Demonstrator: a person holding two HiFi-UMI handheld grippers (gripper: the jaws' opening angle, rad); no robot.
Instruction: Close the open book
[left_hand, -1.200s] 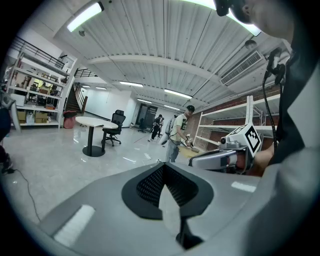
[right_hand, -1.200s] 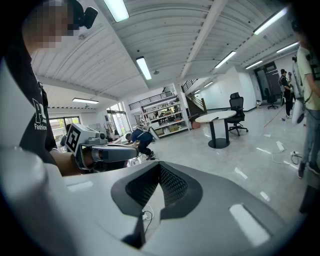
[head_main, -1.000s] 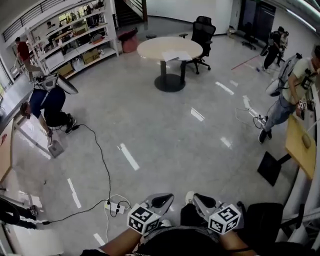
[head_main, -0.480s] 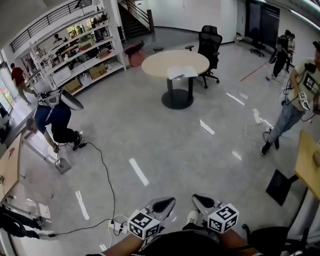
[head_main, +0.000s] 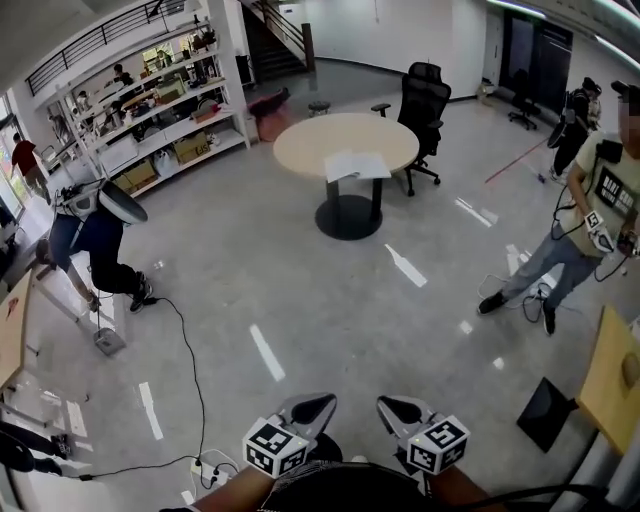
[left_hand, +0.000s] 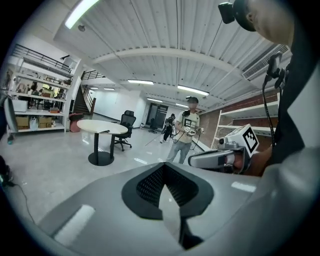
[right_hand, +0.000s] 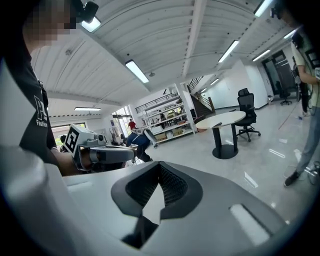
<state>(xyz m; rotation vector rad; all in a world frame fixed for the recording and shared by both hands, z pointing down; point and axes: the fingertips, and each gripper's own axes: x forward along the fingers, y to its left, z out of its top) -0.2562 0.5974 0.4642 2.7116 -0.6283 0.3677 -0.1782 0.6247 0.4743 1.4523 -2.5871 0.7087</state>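
Low in the head view, the grey left gripper (head_main: 311, 406) and the grey right gripper (head_main: 397, 408), each carrying a cube of black-and-white square markers, point side by side across a glossy grey floor (head_main: 300, 270). Each gripper's own view shows its jaws pressed together with nothing between them. Just left of them a white power strip (head_main: 205, 467) lies on the floor, with a thin black cable (head_main: 190, 350) running away from it toward a person bent over (head_main: 95, 235) at the left edge. The open white-paged book (head_main: 357, 165) lies flat and still open on a round beige table with a black pedestal (head_main: 300, 145). It sits well apart from both grippers, across the open floor and roughly in line with the gap between them, and neither touches it. A black office chair (head_main: 424, 95) stands just behind the table, and a person in a light shirt (head_main: 585, 235) stands at the right. White open shelving stocked with boxes (head_main: 150, 110) lines the far left wall.
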